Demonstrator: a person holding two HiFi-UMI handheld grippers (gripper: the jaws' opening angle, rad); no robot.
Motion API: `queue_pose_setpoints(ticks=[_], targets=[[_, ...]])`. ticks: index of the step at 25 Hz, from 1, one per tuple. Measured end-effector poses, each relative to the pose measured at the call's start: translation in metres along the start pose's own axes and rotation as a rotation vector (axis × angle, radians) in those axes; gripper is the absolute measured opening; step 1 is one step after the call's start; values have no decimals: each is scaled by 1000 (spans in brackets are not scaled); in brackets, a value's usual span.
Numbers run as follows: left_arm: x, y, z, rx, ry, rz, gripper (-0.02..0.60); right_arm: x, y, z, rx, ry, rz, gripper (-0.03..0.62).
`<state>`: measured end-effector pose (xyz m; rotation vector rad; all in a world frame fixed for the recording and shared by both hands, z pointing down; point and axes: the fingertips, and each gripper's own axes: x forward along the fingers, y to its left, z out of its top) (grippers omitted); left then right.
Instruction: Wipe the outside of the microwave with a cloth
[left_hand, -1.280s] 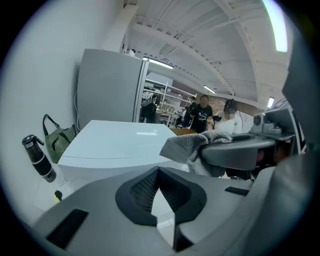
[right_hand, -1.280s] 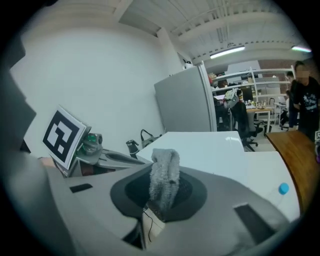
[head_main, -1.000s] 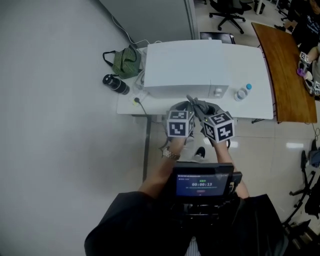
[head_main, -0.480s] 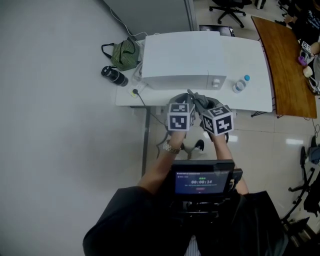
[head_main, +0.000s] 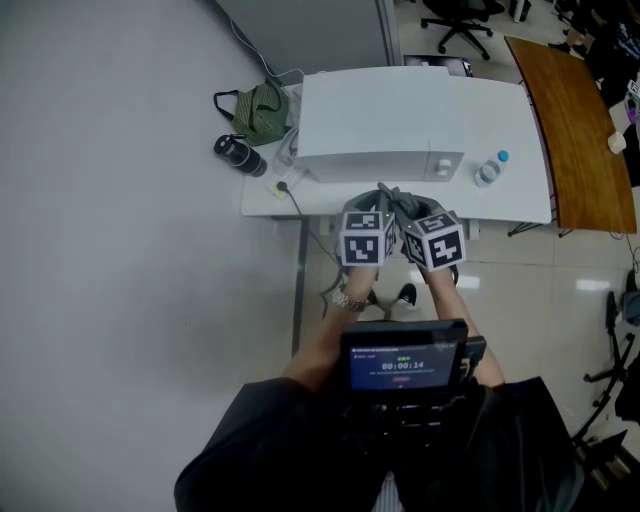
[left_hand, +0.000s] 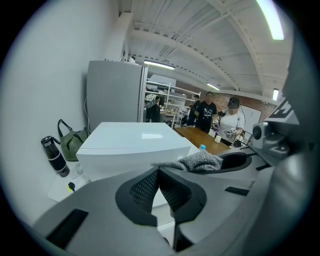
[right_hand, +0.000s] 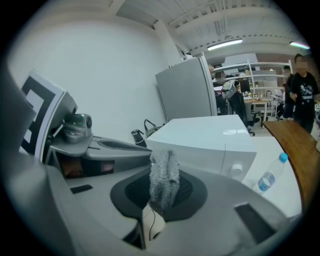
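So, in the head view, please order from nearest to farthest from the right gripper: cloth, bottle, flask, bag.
1. Cloth, in the right gripper's jaws.
2. Bottle, ahead on the right.
3. Flask, far left.
4. Bag, behind the flask.

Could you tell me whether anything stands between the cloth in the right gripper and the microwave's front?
Nothing visible does. The cloth, clamped in the right gripper, faces the microwave across open air. The water bottle stands off to the right, and the left gripper sits alongside, out of the path.

Lower end of the cloth (right_hand: 164, 172) buried within the right hand-held gripper (right_hand: 161, 197); wooden table (head_main: 585, 120) partly off-frame.
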<state>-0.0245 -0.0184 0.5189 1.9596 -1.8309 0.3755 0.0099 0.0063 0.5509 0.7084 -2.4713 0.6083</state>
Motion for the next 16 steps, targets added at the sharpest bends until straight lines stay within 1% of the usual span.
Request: queue_pose_setpoints(ticks=[3, 8, 11, 13, 16], targets=[[-3, 4, 5, -20, -17, -28, 0, 1, 6, 7, -5, -14, -12, 43], [-12, 14, 3, -15, -26, -45, 0, 9, 20, 11, 4, -22, -19, 43], [-19, 27, 0, -11, -28, -42, 0, 16, 35, 12, 26, -29, 3, 43], [-23, 39, -2, -19, -32, -40, 0, 21, 47, 13, 49, -39, 23, 43], [-31, 54, -4, -36, -39, -41, 0, 28, 63, 12, 55, -41, 36, 43]])
